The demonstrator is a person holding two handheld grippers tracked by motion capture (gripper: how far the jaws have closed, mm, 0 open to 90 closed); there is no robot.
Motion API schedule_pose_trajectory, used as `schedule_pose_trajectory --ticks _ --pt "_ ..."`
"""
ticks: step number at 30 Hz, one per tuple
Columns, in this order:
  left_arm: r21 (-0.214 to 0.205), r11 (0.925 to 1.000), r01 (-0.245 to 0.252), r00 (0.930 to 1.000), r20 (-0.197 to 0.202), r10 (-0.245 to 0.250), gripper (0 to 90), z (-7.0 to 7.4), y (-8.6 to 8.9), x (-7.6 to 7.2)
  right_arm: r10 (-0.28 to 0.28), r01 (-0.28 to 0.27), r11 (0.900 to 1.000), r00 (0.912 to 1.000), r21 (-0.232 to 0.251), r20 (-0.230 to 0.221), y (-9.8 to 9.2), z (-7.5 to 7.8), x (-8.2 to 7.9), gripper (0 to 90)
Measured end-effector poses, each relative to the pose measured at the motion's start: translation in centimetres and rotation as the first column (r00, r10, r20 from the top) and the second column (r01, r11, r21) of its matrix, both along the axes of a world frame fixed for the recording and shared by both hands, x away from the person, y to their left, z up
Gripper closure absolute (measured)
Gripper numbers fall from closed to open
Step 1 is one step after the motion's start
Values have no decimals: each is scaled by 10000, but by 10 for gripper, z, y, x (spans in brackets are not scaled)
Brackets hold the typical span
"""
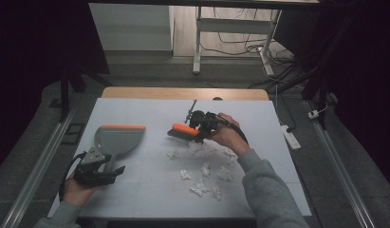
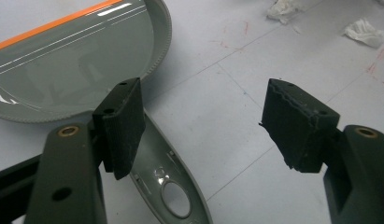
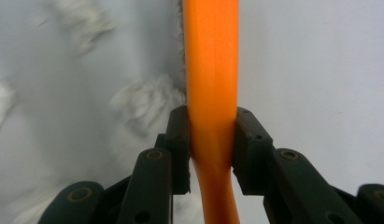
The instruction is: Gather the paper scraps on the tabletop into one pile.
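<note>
Orange brush (image 1: 183, 131) sits in the right gripper (image 1: 198, 127), whose jaws are clenched on its handle; in the right gripper view the orange handle (image 3: 212, 93) runs straight up between the two black pads, squeezed on both sides; the brush hangs over the white worktop (image 1: 135, 109), just behind the paper scraps (image 1: 204, 168).

Its long side lies across the worktop, pointing toward the dustpan (image 1: 117, 138); the scraps lie nearer the person than the brush, so I think the coming sweep must pull them sideways toward the pan; the pan is well apart from the scraps, with bare worktop between them.

Grey dustpan rests flat on the left side, its orange edge (image 1: 122, 127) on the far side and its handle pointing back at the left gripper (image 1: 100, 168); that gripper's jaws are released and wide; in the left gripper view the pan's handle (image 2: 168, 186) lies on the worktop beside the left pad, not pinched; the left hand is the nearer one to the pan, the right hand the nearer one to the scraps.

From the high view you can see how the brush, scraps and pan lie from each other; the right gripper view shows the tight grip up close and blurry scraps (image 3: 147, 105) beside the bristles; the left gripper view shows the pan's ridged rim (image 2: 164, 42) and two scraps (image 2: 362, 31) far off.
</note>
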State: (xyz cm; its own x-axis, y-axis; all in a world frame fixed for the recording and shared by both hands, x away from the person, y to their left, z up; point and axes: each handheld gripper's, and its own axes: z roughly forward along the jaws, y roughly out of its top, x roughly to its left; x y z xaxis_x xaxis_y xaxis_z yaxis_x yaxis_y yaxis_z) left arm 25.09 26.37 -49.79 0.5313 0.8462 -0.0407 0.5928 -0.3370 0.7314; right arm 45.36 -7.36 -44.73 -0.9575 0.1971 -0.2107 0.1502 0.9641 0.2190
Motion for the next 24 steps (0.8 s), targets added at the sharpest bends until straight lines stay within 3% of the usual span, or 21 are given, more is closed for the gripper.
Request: schedule_pose_trajectory --ticks 3,9,13,16,19,24 --pt "2 10000 17 10000 -48 -17 307 -1 0 1 163 -163 9999 9998 2 -88 -6 2 -13 698" --pt "6 10000 -34 10000 -36 34 307 0 -1 1 -505 478 9902 9986 1313 180 -24 21 -13 698" --pt "3 10000 -16 10000 -52 16 307 -1 -1 1 -875 874 9756 9961 2015 -88 -33 23 -7 698" --pt "-5 10000 -7 10000 -67 7 307 -1 0 2 -1101 1091 9678 9939 2267 -86 -39 22 -3 698" --pt "-19 10000 -14 10000 -44 14 307 0 -1 1 -1135 1114 9667 9935 2303 -38 -40 21 -1 697" --pt "-17 10000 -11 10000 -28 11 306 0 -1 1 -1486 1441 9514 9889 2723 -39 -38 27 -4 698"
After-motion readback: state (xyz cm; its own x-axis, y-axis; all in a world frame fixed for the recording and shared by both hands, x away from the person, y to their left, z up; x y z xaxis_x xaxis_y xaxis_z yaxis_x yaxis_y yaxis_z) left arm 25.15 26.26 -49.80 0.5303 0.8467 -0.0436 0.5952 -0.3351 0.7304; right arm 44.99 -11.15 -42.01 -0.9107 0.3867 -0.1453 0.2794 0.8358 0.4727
